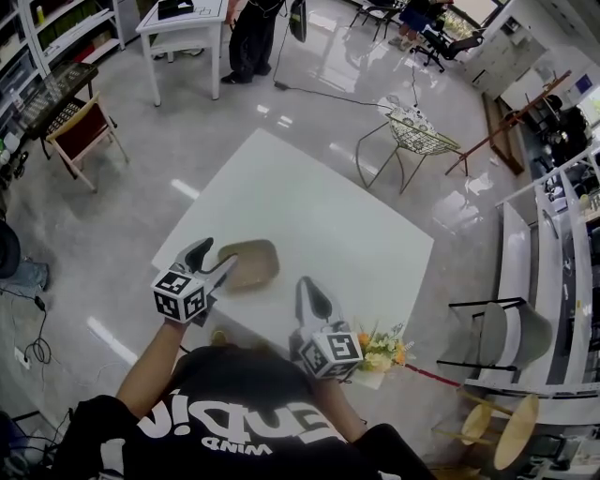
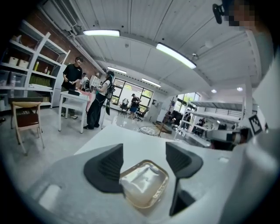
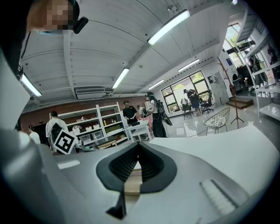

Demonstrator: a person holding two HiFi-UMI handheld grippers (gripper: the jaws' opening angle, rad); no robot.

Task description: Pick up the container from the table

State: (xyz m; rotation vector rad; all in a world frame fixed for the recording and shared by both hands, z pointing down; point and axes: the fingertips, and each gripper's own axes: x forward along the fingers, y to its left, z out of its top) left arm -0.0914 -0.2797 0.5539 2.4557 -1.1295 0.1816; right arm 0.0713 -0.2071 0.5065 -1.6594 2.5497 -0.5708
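Note:
A shallow tan container (image 1: pixel 253 263) with rounded corners lies on the white table (image 1: pixel 328 216) near its front left edge. My left gripper (image 1: pixel 217 258) is open at the container's left end, one fingertip on each side of that corner. In the left gripper view the container (image 2: pixel 144 185) lies low between the two dark pads (image 2: pixel 105 169), which stand wide and do not press on it. My right gripper (image 1: pixel 306 286) hovers to the container's right with its jaws shut and nothing in them. In the right gripper view a tan strip of the container (image 3: pixel 131 187) shows under the shut gripper (image 3: pixel 138 162).
A small bunch of orange and white flowers (image 1: pixel 381 349) sits at the table's front edge by my right hand. A wire chair (image 1: pixel 418 137) stands beyond the table, a wooden chair (image 1: pixel 80 127) to the far left. A person (image 1: pixel 251 37) stands by a white table (image 1: pixel 184 24) at the back.

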